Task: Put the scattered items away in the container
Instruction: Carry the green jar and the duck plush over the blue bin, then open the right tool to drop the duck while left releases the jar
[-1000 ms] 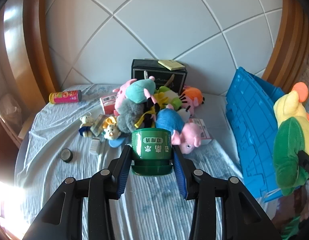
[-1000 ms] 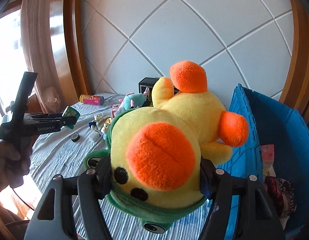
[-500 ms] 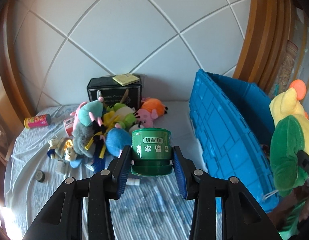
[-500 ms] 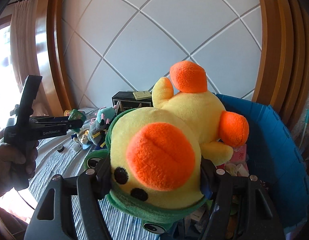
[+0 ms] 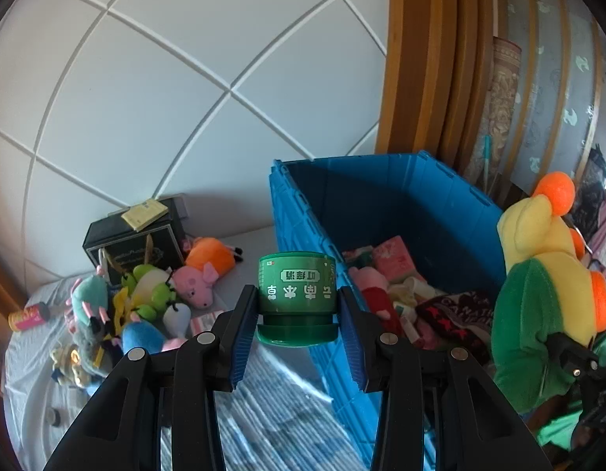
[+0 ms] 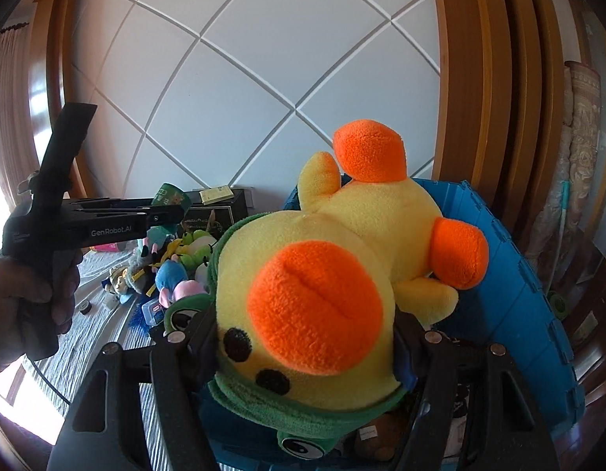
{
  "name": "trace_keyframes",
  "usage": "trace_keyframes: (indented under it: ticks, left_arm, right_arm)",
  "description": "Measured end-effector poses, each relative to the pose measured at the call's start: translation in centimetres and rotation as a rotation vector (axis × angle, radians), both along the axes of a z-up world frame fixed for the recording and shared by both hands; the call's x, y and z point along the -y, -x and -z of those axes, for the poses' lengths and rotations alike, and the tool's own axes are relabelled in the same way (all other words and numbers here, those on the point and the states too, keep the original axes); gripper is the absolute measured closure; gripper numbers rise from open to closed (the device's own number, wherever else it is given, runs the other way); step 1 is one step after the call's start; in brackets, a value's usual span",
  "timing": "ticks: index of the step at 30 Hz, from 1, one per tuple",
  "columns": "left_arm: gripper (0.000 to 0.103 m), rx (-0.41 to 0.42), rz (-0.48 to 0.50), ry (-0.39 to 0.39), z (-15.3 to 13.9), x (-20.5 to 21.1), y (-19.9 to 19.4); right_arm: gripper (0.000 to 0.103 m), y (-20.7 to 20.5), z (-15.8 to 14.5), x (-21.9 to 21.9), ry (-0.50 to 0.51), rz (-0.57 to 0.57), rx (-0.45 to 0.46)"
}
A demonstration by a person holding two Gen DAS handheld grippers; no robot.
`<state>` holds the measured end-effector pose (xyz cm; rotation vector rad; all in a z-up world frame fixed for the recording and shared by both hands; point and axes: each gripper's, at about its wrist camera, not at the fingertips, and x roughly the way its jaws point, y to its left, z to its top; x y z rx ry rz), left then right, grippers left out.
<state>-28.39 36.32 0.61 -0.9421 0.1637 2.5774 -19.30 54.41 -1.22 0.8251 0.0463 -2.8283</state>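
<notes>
**2 grippers loaded at the blue crate**

White quilted wall panels with diagonal seams rise behind a bed covered in a pale blue striped sheet point(image 5: 271, 404), framed by curved wooden trim. On the sheet lies a heap of small plush toys point(image 5: 146, 306) in front of a black box point(image 5: 134, 247) with a yellow notepad point(image 5: 144, 214) on top; a pink tube point(image 5: 28, 316) lies well apart, at the far left.

The left gripper point(image 5: 297, 314) is closed on an upside-down green plastic jar with a printed label point(image 5: 297, 296), its blue pads point(image 5: 244, 333) pressing both sides. It hangs just beside the near wall of the open blue plastic crate point(image 5: 381, 204), which holds packets, cloth and a pink plush.

The right gripper point(image 6: 303, 337) is clamped on a large yellow plush duck with an orange beak and green hood point(image 6: 314, 286), held above the crate point(image 6: 519, 286). In the right wrist view, the person's hand point(image 6: 24, 302) grips the left tool's handle.
</notes>
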Motion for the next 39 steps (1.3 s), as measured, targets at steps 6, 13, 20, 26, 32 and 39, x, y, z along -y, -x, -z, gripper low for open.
trace_keyframes:
  ticks: [6, 13, 20, 26, 32, 39]
  left_arm:
    - [0.063, -0.005, 0.083, 0.017, -0.6, -5.2, 0.4]
    - [0.063, -0.015, 0.163, 0.041, -0.7, -10.0, 0.3]
    - [0.063, 0.005, 0.215, 0.039, -0.2, -13.7, 0.5]
    - [0.063, 0.019, 0.237, 0.049, 0.2, -15.5, 0.8]
    - [0.063, 0.050, 0.232, 0.045, 1.2, -16.2, 1.7]
    - [0.060, 0.074, 0.235, 0.009, 1.6, -16.3, 2.6]
  right_arm:
    - [0.035, 1.5, 0.1, -3.4, 0.007, 0.045, 0.011]
    - [0.035, 4.9, 0.0, -6.6, -0.008, 0.077, 0.020]
    - [0.035, 8.7, -0.3, -10.2, -0.035, 0.093, 0.038]
    - [0.035, 12.2, -1.5, -11.8, -0.056, 0.074, 0.027]
    - [0.033, 15.4, -2.3, -11.7, -0.063, 0.051, 0.025]
    - [0.007, 18.3, -2.4, -10.8, -0.097, 0.031, 0.034]
